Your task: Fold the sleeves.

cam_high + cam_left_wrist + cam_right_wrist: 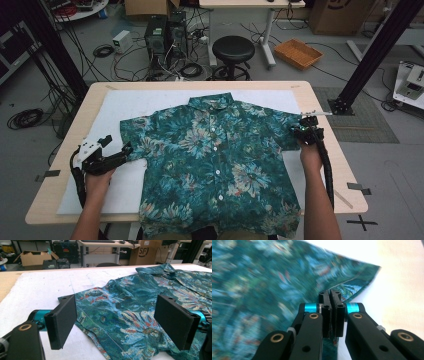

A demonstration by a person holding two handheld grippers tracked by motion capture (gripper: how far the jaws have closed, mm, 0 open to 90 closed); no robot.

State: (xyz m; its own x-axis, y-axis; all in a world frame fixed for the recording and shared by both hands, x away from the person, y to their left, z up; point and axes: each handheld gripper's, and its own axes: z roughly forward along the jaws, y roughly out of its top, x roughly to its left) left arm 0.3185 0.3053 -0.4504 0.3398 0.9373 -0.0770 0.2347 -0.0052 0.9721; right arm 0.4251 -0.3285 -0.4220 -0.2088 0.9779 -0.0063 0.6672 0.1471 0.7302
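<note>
At the left, the left claw [122, 149] is held with its jaws wide apart, straddling the hem of one sleeve without pressing on it. A teal floral shirt [215, 160] is spread flat, buttoned front up, on a white mat [120, 107] laid over the worktop [65, 195], its lower hem hanging at the near edge. At the right, the right claw [296, 131] is seen pinched shut on the edge of the other sleeve.

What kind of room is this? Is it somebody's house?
Probably not a house: it looks like a lab or workshop. Computer towers and tangled cables sit on the floor, cardboard boxes stand around, and a flowery shirt lies on a work table.
</note>
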